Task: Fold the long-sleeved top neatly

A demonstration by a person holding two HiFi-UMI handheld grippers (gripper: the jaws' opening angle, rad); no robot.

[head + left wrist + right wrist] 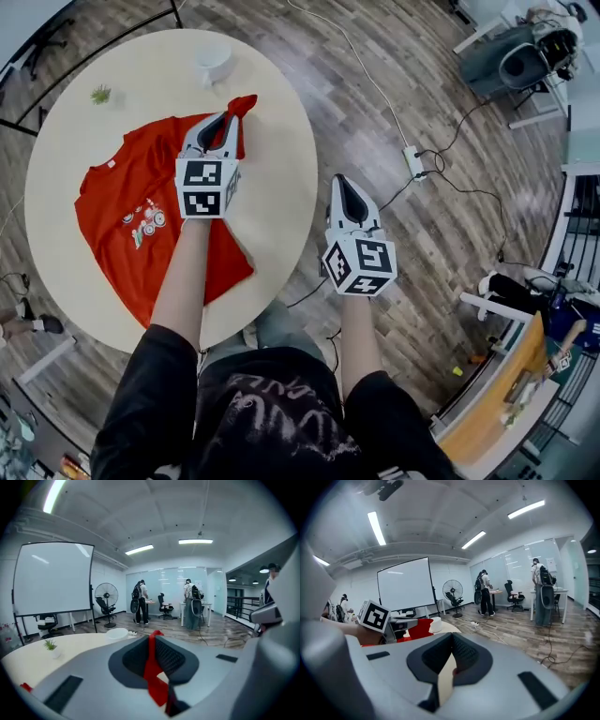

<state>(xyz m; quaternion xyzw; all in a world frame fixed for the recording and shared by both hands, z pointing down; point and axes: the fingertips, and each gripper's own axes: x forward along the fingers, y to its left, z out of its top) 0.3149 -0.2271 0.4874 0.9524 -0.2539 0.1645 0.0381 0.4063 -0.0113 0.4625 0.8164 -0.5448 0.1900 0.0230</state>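
The right claw (349, 187) hangs off the right edge of the round surface (281, 187), over the wooden floor (403, 84). Its jaws are pressed together and nothing is gripped between them.

The red long-sleeved top (112, 202) lies spread on the left half of the surface. Its long axis runs on a slant. The hem lies toward the near edge by the person, and the collar, with a white label, points to the far left. A small printed picture shows on the chest. The person's left forearm (183, 281) reaches across the body of the top and hides a strip of it.

From the top's far right side one end of the cloth rises off the surface to the left claw (228, 120). That claw is nipped narrow on the cloth. In the left gripper view a thin red band runs up between the jaws and pokes out at the tips.

A white bowl-like vessel (214, 61) stands just beyond that raised end, near the far edge of the surface. A small green plant (100, 94) stands at the far left edge, well apart from the claw.

Farther off, a power strip (412, 161) and its cables lie on the floor. At the back of the room are a white screen (54, 578), a standing fan (106, 595) and people at desks.
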